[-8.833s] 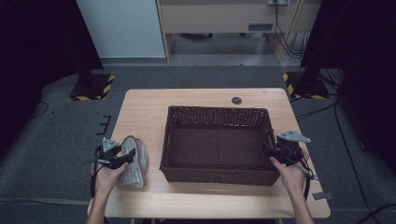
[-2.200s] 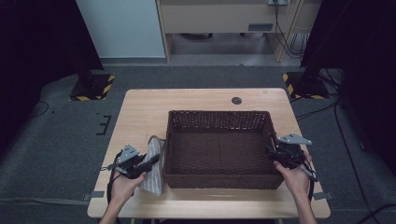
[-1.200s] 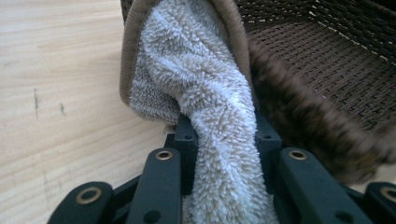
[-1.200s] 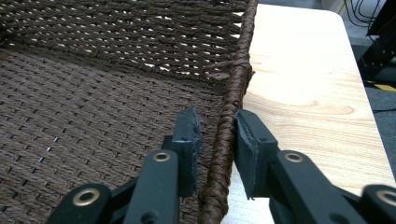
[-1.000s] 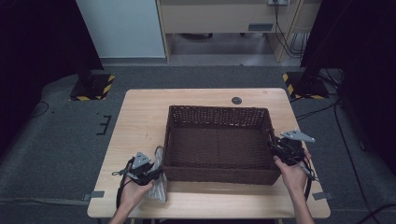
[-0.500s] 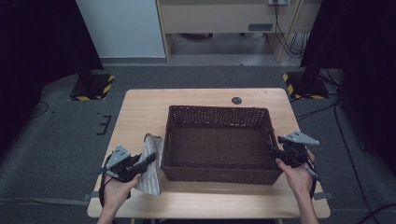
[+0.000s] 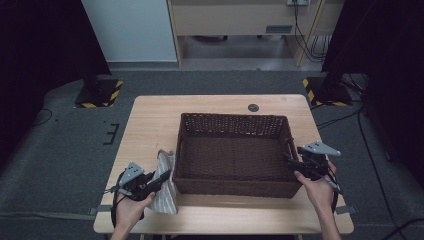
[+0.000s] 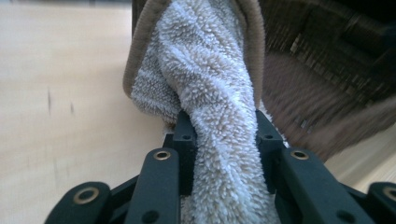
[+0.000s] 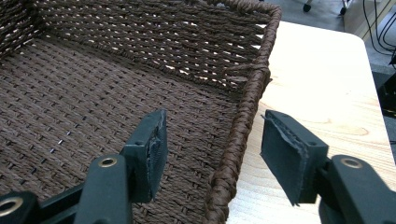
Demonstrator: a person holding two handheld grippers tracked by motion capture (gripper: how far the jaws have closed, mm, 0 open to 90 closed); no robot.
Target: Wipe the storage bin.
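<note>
Clearly the towel (image 8: 205,93) is the thing in hand: a pale, fluffy cloth with a brown hem, pinched in a thick twisted fold by the left hand-held gripper (image 7: 150,184) and hanging just outside the left wall of the wicker basket (image 7: 235,187), near the front left corner of the surface (image 7: 150,125). In the left gripper view the jaws are clamped tight on the cloth, with loose folds bunched above them. The right hand-held gripper (image 9: 210,144) straddles the basket's right rim; its jaws have just been opening, and they now stand apart on either side of the rim with neither pad pressing it. So the basket looks unsecured. If the towel is swung over the wall from here, I'd worry that its trailing end catches on the weave or drags the basket sideways. The grip is on a bunched fold, so the cloth could also slip free partway.
</note>
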